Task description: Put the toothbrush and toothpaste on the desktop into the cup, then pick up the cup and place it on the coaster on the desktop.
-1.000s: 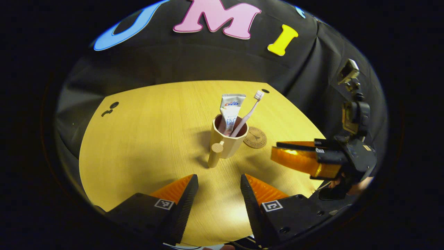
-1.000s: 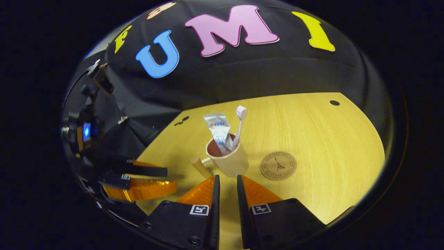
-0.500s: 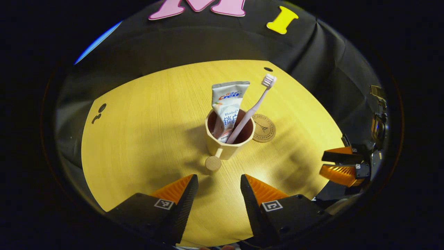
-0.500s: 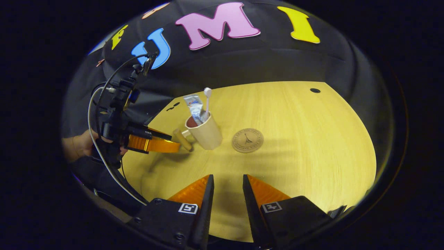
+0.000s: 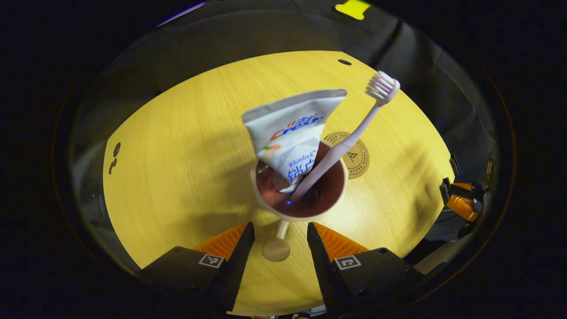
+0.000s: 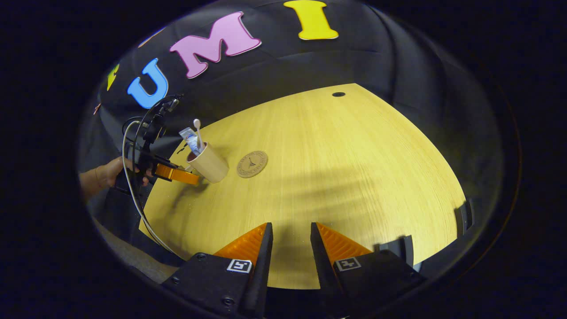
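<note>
Left gripper view puts the beige faceted plastic cup with the dark reddish inside [image 5: 301, 195] right in front of the left gripper [image 5: 276, 239], and its stubby peg handle with the round knob end [image 5: 276, 249] sits in the gap between the two spread fingers, so this looks like lining up to pinch the handle. The jaws are wide apart and neither finger seems to touch the knob yet, so nothing is held. Both items are already in the cup: the white crimped toothpaste tube [image 5: 296, 133] stands cap-down, and the pale pink toothbrush [image 5: 343, 141] leans to the right with its bristles up. That lean probably means a slow lift is smart so nothing tips out. The round tan embossed coaster [image 5: 352, 156] lies on the yellow wooden desktop [image 5: 177, 155] just behind the cup, so it's a short hop. Right gripper view has the right gripper [image 6: 291, 248] hanging back over bare desk, fingers slightly parted and empty, well apart from the cup, presumably out of the way.
</note>
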Demonstrator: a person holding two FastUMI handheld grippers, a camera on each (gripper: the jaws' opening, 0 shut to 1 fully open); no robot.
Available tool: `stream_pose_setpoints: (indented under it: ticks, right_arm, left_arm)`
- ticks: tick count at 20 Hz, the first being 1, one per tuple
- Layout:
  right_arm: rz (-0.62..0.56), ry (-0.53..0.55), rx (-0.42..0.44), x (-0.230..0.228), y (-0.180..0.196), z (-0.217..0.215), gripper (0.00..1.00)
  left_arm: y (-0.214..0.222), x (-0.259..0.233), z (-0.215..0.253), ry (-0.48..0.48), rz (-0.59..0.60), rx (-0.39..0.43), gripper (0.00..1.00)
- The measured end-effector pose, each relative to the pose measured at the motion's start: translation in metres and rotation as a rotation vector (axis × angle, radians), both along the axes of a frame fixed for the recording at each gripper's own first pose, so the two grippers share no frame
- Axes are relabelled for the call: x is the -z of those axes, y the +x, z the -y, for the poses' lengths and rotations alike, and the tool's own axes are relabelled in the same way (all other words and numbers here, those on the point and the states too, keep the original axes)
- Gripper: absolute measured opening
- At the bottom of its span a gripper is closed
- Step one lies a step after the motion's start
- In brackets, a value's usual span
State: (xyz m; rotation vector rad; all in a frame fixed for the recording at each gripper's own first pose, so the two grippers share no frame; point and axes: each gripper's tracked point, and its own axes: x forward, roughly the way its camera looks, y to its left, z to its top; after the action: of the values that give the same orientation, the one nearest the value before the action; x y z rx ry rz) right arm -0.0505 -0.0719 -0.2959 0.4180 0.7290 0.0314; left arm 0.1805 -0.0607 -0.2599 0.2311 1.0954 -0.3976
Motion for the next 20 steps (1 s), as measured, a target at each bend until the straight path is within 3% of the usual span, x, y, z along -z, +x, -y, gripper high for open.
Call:
stream_pose_setpoints:
  ticks: [3, 4, 7, 8, 9, 10, 12, 13, 16, 17, 20]
  right_arm:
    - [-0.011, 0.003, 0.064, 0.005, -0.008, 0.017, 0.53]
    - [-0.009, -0.002, 0.079, 0.003, -0.009, 0.022, 0.53]
    - [-0.008, 0.0, 0.103, 0.002, -0.011, 0.026, 0.53]
    - [-0.012, -0.001, 0.108, 0.003, -0.013, 0.027, 0.53]
    - [-0.013, 0.0, 0.111, 0.003, -0.014, 0.025, 0.53]
    - [-0.016, -0.001, 0.113, 0.004, -0.016, 0.025, 0.53]
    - [-0.016, -0.006, 0.11, 0.003, -0.019, 0.024, 0.53]
    - [-0.015, -0.006, 0.108, 0.002, -0.018, 0.023, 0.53]
    - [-0.007, -0.015, 0.109, -0.002, -0.02, 0.023, 0.53]
    - [-0.006, -0.014, 0.111, -0.002, -0.022, 0.023, 0.53]
    - [-0.006, -0.01, 0.117, -0.001, -0.023, 0.023, 0.53]
  left_arm:
    - [0.008, 0.004, 0.003, 0.04, -0.018, 0.024, 0.7]
    - [0.009, 0.004, 0.004, 0.05, -0.022, 0.03, 0.6]
    - [0.014, 0.007, 0.001, 0.109, -0.022, 0.052, 0.49]
    - [0.015, 0.006, 0.003, 0.102, -0.021, 0.055, 0.27]
    - [0.016, 0.005, 0.004, 0.095, -0.021, 0.053, 0.35]
    - [0.016, 0.005, 0.004, 0.089, -0.017, 0.055, 0.29]
    - [0.016, 0.004, 0.004, 0.083, -0.001, 0.056, 0.32]
    - [0.016, 0.003, 0.005, 0.076, 0.014, 0.052, 0.27]
    - [0.018, -0.004, 0.007, 0.062, 0.064, 0.033, 0.31]
    - [0.018, -0.008, 0.006, 0.063, 0.074, 0.028, 0.26]
    - [0.017, -0.017, 0.011, 0.029, 0.078, 0.027, 0.25]
